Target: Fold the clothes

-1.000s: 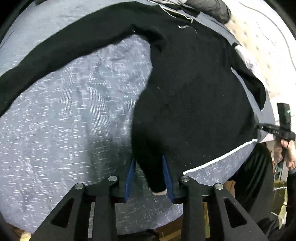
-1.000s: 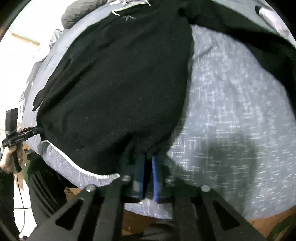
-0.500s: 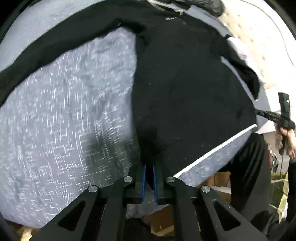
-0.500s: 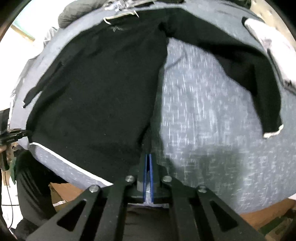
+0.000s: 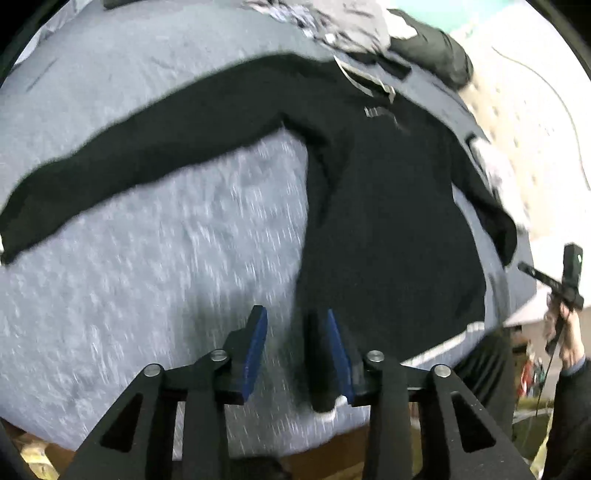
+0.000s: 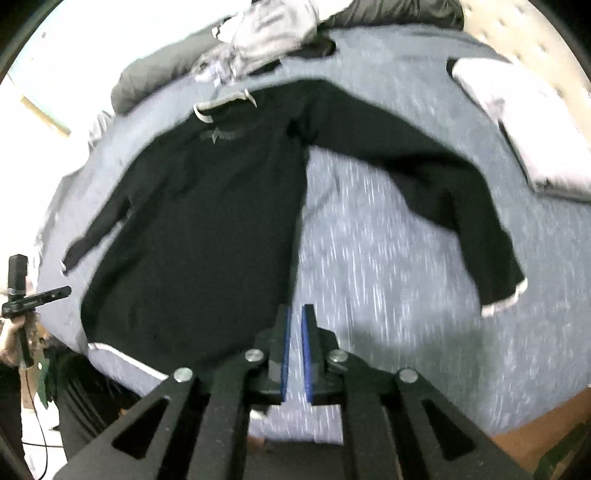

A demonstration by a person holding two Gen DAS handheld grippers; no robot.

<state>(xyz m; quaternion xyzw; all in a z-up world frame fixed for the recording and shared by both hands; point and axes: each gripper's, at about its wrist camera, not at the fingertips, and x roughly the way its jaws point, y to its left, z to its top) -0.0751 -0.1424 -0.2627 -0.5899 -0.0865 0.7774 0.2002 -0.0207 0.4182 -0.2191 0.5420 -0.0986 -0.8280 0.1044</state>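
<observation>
A black sweatshirt (image 5: 388, 221) (image 6: 207, 229) lies spread face up on the grey bed (image 5: 147, 295) (image 6: 388, 277), sleeves stretched out to both sides. My left gripper (image 5: 293, 317) hovers over the hem's left corner with its jaws opening. The corner hangs loose against the right finger (image 5: 338, 354), and the pads do not press it. My right gripper (image 6: 296, 310) sits just past the hem's right corner. Its jaws are opening to a narrow gap, and only bedsheet shows between them.
Loose grey and dark clothes (image 5: 369, 33) (image 6: 266, 40) are piled at the bed's far end. A folded pale garment (image 6: 517, 122) lies at the far right. A hand holds a black device (image 5: 565, 280) (image 6: 26, 295) beside the bed. The bed's near edge runs just below both grippers.
Half a second ago both grippers were shut on the hem's corners. Both have since risen and drawn back. The left jaws now stand apart; the right jaws have parted slightly.
</observation>
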